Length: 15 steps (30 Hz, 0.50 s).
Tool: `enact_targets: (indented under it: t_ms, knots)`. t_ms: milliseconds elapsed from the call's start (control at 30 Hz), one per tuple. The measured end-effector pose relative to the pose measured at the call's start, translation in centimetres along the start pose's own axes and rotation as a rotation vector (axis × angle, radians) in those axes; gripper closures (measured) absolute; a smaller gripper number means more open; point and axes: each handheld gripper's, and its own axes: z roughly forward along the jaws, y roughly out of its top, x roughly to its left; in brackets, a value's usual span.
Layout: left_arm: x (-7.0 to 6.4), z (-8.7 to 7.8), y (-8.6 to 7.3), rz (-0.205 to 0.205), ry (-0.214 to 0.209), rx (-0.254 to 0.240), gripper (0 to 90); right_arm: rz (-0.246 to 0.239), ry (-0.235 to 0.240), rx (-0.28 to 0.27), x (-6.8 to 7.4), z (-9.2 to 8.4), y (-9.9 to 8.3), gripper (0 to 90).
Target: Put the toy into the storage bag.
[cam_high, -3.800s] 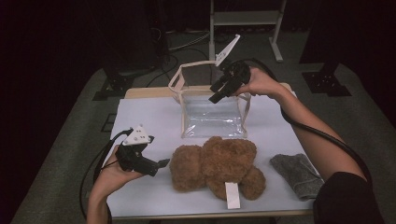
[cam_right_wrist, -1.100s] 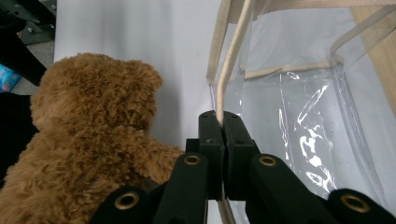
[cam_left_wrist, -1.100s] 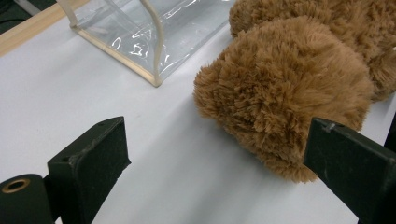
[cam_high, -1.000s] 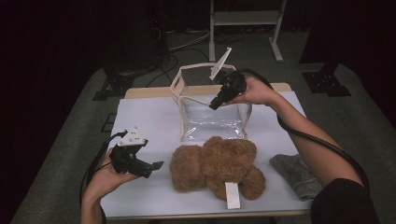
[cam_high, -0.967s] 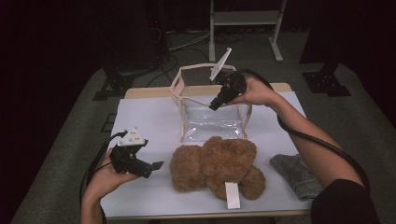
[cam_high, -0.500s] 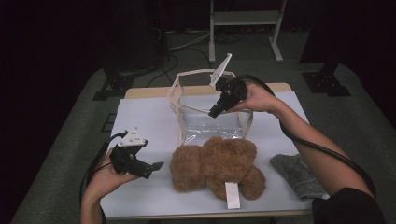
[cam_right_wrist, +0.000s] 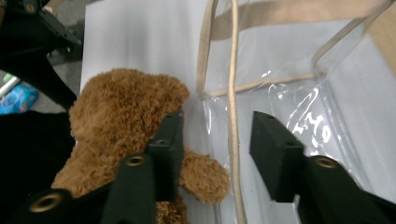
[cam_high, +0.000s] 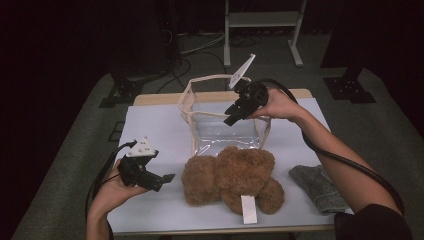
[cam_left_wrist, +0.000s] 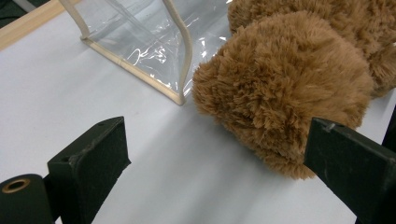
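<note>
A clear plastic bag (cam_high: 225, 132) with beige trim stands upright at the table's middle back. My right gripper (cam_high: 231, 119) hovers over its front rim, tilted down. Its jaws have just been opening, and in the right gripper view (cam_right_wrist: 219, 154) the bag's beige strap (cam_right_wrist: 232, 116) runs loose between the pads, which do not press it. A brown teddy bear (cam_high: 230, 175) lies in front of the bag, and its head (cam_left_wrist: 289, 84) faces my left gripper (cam_high: 167, 180). That gripper stands open, low at the front left, with nothing between its fingers (cam_left_wrist: 93, 158).
A grey cloth (cam_high: 317, 187) lies at the table's front right. A white label (cam_high: 248, 210) sticks out from the bear toward the front edge. The white table top (cam_high: 150, 125) is bare at the left. A metal rack (cam_high: 262, 20) stands on the floor behind.
My right gripper has sunk a little over the bag and its jaws have opened off the beige strap. The bag's rim has dropped slightly. The left gripper has stayed put.
</note>
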Motion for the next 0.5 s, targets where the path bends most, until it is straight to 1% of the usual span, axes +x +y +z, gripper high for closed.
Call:
enact_targets:
  t_ms: [67, 100, 267, 400, 500]
  knots:
    - [0.0, 0.0, 0.0, 0.000, 0.000, 0.001, 5.4, 0.008, 0.001, -0.026, 0.0, -0.6, 0.0, 46.1]
    - [0.0, 0.0, 0.0, -0.001, -0.001, 0.001, 5.4, 0.001, -0.008, -0.038, 0.1, -0.8, 0.0, 43.0]
    - [0.0, 0.1, 0.0, 0.001, -0.002, 0.005, 5.4, -0.010, -0.020, -0.072, 0.8, -2.2, 0.0, 36.5]
    - [0.1, 0.1, -0.1, -0.004, -0.001, 0.004, 5.4, -0.030, -0.027, -0.092, 1.6, -3.0, 0.1, 36.3]
    - [0.1, 0.0, -0.1, -0.003, -0.001, 0.004, 5.4, -0.036, -0.030, -0.097, 2.2, -3.5, 0.2, 36.1]
